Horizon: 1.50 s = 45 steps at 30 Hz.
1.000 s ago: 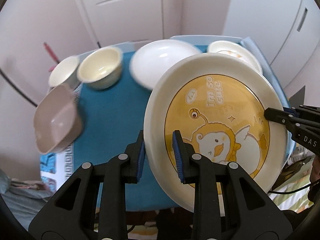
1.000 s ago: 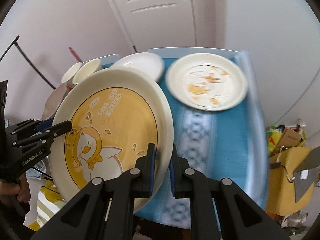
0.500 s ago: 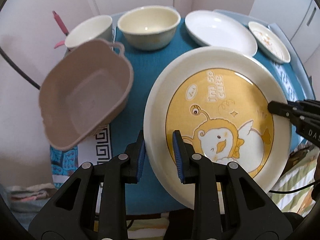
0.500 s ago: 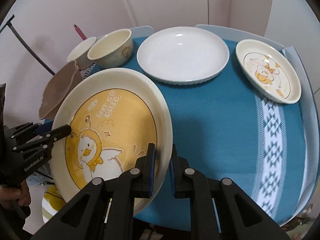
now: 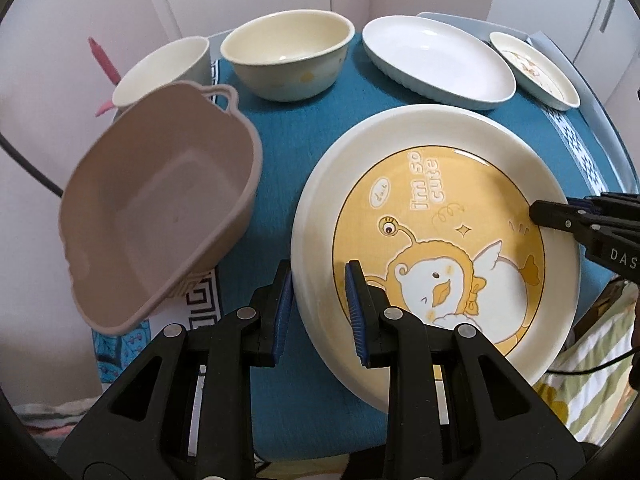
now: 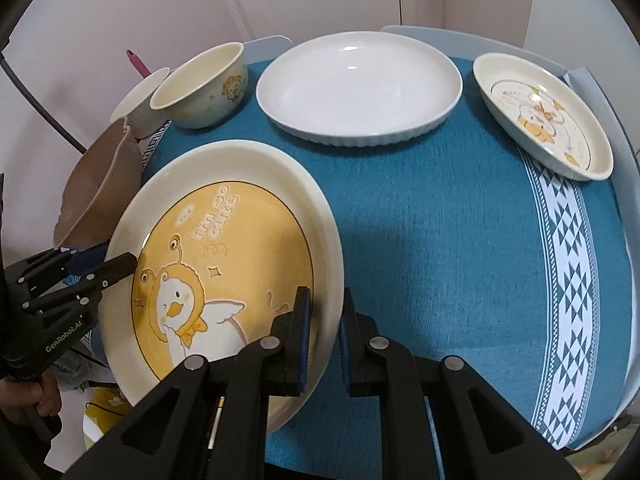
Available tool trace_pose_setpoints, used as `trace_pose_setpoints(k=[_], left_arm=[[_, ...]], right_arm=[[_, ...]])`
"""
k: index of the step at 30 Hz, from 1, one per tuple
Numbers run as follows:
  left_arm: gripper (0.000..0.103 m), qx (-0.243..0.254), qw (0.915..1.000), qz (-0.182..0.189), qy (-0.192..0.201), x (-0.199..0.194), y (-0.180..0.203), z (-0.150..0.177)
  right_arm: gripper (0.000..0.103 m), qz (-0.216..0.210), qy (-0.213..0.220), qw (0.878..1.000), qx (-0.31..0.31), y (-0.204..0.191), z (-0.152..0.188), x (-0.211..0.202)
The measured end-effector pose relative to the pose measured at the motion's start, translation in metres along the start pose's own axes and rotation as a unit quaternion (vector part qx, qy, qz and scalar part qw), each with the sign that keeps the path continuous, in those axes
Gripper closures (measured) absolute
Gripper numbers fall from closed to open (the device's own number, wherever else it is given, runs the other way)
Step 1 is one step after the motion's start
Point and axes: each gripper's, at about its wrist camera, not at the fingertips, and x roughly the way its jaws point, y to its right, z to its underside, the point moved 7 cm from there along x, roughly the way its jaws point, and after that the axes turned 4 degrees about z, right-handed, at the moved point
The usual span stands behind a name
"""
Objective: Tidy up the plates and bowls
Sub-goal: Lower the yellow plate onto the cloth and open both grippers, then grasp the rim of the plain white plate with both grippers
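White doors and walls behind, and a round table (image 6: 440, 240) with a blue cloth up front. Left gripper (image 5: 320, 304) is clamped on the near-left rim of the big cartoon plate (image 5: 436, 240), one pad on top and one under; right gripper (image 6: 324, 328) pinches the opposite rim, jaws nearly together, so the plate hangs between the two over the near-left part of the table, tilted a bit. Looks like glazed ceramic: stiff, probably heavyish, slick and chippable, so the two-sided rim hold seems the sensible way to carry it. It's round, so no real long axis, but the printed duck sits face up with its text toward the far side. Further out: a taupe basin (image 5: 160, 208) at left, a cream bowl (image 5: 288, 60) and a cup (image 5: 160, 68) far left, a white dish (image 6: 356, 84) far centre, and a small duck plate (image 6: 548, 112) far right.
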Motion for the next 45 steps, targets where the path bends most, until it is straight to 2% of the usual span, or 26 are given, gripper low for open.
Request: trace_pose_setpoints(k=[11, 17, 20, 22, 24, 26, 27, 28, 30, 31, 34, 39, 44, 45], left_arm=[[0.079, 0.002, 0.9999, -0.012, 0.01, 0.0, 0.004, 0.002], [0.079, 0.005, 0.9998, -0.017, -0.011, 0.007, 0.006, 0.006], [0.079, 0.002, 0.9998, -0.016, -0.012, 0.009, 0.007, 0.008], [0.078, 0.0, 0.9998, -0.015, -0.013, 0.009, 0.007, 0.008], [0.077, -0.007, 0.9998, -0.013, -0.013, 0.01, 0.007, 0.008], [0.072, -0.014, 0.9998, -0.003, -0.016, 0.011, 0.006, 0.009], [0.058, -0.018, 0.9997, 0.003, -0.019, 0.011, 0.006, 0.009], [0.033, -0.022, 0.9995, 0.007, -0.021, 0.012, 0.006, 0.01], [0.009, -0.025, 0.9996, -0.004, -0.01, 0.007, 0.006, 0.008], [0.009, -0.021, 0.9997, -0.009, 0.0, 0.002, 0.007, 0.007], [0.008, -0.016, 0.9998, -0.012, -0.002, -0.006, 0.011, 0.006], [0.008, -0.031, 0.9994, 0.008, 0.011, -0.041, 0.021, 0.002], [0.008, -0.054, 0.9957, 0.016, 0.073, -0.093, 0.036, -0.041], [0.008, -0.058, 0.9947, 0.016, 0.084, -0.101, 0.039, -0.051]], right_arm=[[0.091, -0.003, 0.003, 1.0, 0.013, 0.001, 0.005, -0.001], [0.089, 0.006, 0.0, 1.0, 0.01, 0.0, 0.006, -0.001], [0.077, 0.008, -0.004, 1.0, 0.014, 0.002, 0.009, 0.0], [0.052, 0.003, -0.006, 1.0, 0.019, 0.004, 0.011, 0.001], [0.05, -0.006, -0.007, 1.0, 0.024, 0.005, 0.013, 0.0], [0.05, -0.007, -0.006, 1.0, 0.024, 0.004, 0.014, -0.002], [0.05, -0.007, -0.006, 1.0, 0.023, 0.004, 0.014, -0.003], [0.05, -0.008, -0.006, 1.0, 0.022, 0.004, 0.015, -0.003], [0.05, -0.01, -0.005, 1.0, 0.019, 0.002, 0.015, -0.005], [0.05, -0.012, -0.004, 1.0, 0.018, 0.002, 0.014, -0.007], [0.05, -0.013, -0.001, 1.0, 0.017, 0.005, 0.015, -0.013], [0.05, -0.006, 0.013, 1.0, 0.014, 0.015, 0.005, -0.042], [0.05, -0.007, 0.06, 0.998, 0.007, 0.037, -0.023, -0.089], [0.046, -0.012, 0.073, 0.997, 0.006, 0.04, -0.032, -0.098]])
